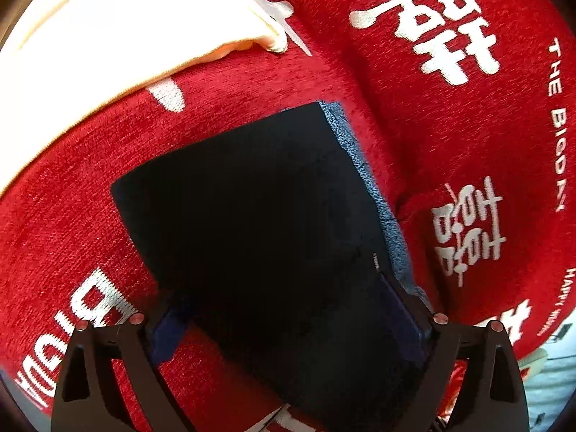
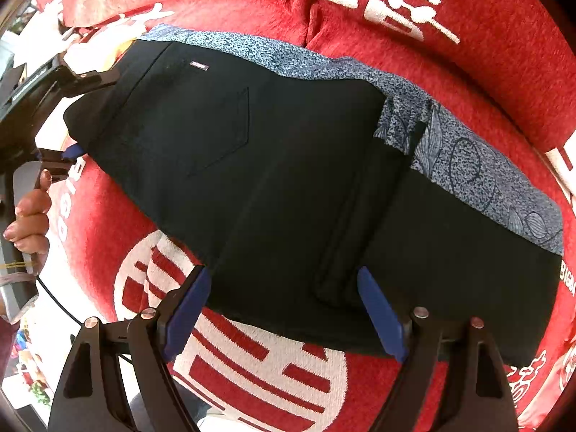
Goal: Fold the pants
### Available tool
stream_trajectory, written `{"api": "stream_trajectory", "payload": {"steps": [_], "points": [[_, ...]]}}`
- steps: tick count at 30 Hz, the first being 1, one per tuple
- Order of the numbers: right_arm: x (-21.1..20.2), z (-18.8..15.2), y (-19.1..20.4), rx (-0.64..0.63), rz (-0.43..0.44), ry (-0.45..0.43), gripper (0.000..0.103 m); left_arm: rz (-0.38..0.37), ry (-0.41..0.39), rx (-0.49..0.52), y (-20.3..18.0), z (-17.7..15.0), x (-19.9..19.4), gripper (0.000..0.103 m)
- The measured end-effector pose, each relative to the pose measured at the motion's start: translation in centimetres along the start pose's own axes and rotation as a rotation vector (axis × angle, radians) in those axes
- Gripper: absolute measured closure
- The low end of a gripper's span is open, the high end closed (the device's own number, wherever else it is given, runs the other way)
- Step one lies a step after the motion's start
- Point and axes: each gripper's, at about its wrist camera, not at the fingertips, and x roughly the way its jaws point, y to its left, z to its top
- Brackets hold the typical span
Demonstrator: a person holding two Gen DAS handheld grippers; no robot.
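Pants (image 2: 288, 180) lay half-folded mid-frame on red blanket (image 2: 468, 54); I held left gripper (image 1: 288, 309) and right gripper (image 2: 284, 309) wide, empty. Next, probably: grasp hem, fold.

Home setting, red printed blanket (image 2: 486, 72), cream pillow (image 1: 90, 36)
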Motion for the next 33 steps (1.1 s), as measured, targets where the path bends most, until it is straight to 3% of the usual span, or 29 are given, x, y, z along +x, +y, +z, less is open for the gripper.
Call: {"api": "stream_trajectory", "payload": {"steps": [1,3,6,9,11,15,20,26,29,33], "points": [[-0.1,0.0,0.0,-0.004,0.002,0.0,0.017,0.028,-0.009,0.003,-0.2,-0.1,0.0,0.017],[-0.5,0.1,-0.1,-0.006,0.012,0.003,0.017,0.116,-0.04,0.045,-0.9,-0.2,-0.1,0.057],[-2.2,0.3,-0.8,0.025,0.051,-0.022,0.017,0.207,-0.068,0.169,-2.5,-0.8,-0.2,0.069],[-4.5,1.2,-1.7,0.041,0.067,-0.066,0.017,0.316,-0.145,0.432,-6.3,-3.0,-1.0,0.069],[-5.4,2.1,-2.4,0.066,0.135,-0.064,0.017,0.348,-0.192,0.574,-8.5,-4.9,-1.5,0.069],[-7.2,5.1,-3.0,0.11,0.241,-0.08,0.017,0.353,-0.228,0.71,-10.8,-7.0,-2.1,0.069],[-9.8,11.2,0.0,0.053,0.346,-0.106,0.017,0.362,-0.254,0.848,-13.0,-8.5,-2.0,0.069],[-9.1,18.3,8.5,-0.151,0.395,0.012,0.016,0.355,-0.264,0.904,-13.5,-8.9,-2.3,0.069],[-7.4,19.8,12.3,-0.236,0.405,0.1,0.016,0.348,-0.263,0.893,-13.4,-8.7,-2.1,0.069],[-4.0,20.9,16.0,-0.339,0.324,0.213,0.017,0.35,-0.263,0.895,-12.9,-8.7,-2.2,0.069]]}}
